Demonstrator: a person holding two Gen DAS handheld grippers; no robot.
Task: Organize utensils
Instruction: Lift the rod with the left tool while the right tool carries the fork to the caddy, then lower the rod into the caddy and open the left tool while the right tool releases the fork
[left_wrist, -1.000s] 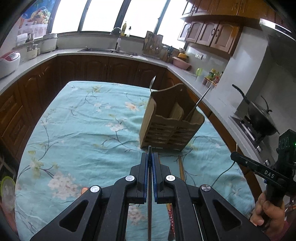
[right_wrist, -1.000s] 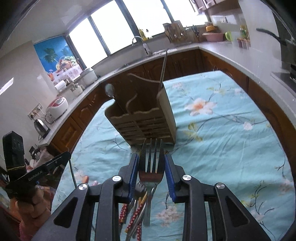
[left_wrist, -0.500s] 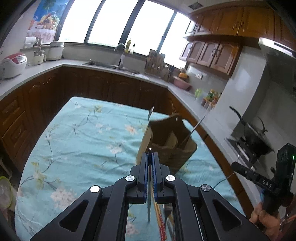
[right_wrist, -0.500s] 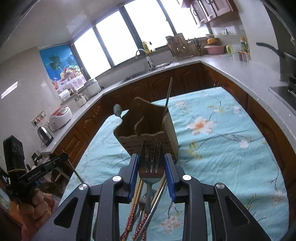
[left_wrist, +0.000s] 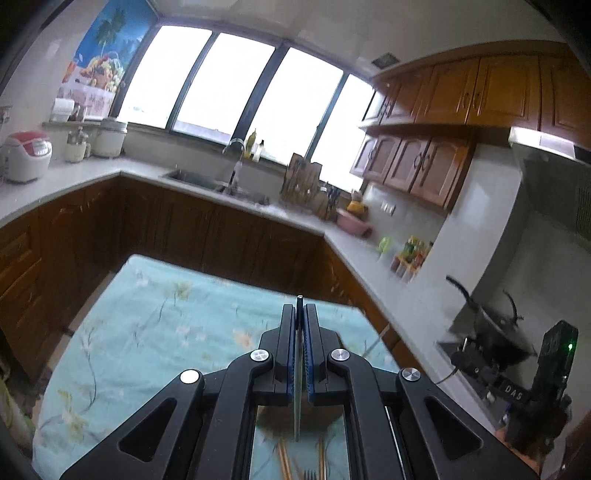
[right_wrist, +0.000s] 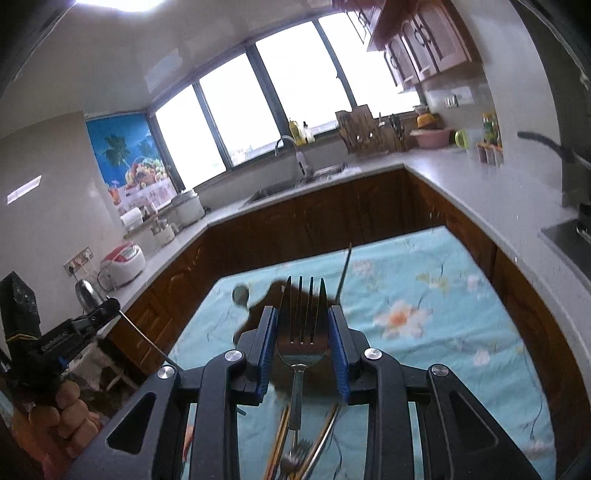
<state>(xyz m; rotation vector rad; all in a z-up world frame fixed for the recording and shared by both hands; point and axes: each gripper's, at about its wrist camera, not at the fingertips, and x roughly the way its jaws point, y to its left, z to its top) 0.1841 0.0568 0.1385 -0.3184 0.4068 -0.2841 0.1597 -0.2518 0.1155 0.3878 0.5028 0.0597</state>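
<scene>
Lettering first: white "DAS" reads on the black right gripper (left_wrist: 517, 397) body as seen from my left wrist cam; the print on the left gripper (right_wrist: 110, 306) is too blurry to read in the right cam. My left gripper's jaws are clamped tight on a thin flat metal utensil (left_wrist: 296, 387) held edge-on. Right jaws stand partly apart, pinching a steel four-tine fork (right_wrist: 303, 325) by its head, tines forward. Brown wooden utensil holder (right_wrist: 258, 310) sits below, mostly hidden by the jaws, on the teal floral-cloth counter (right_wrist: 424, 295). Loose chopsticks and cutlery (right_wrist: 295, 450) lie underneath. Cloth right of the holder is bare out to its edge.
</scene>
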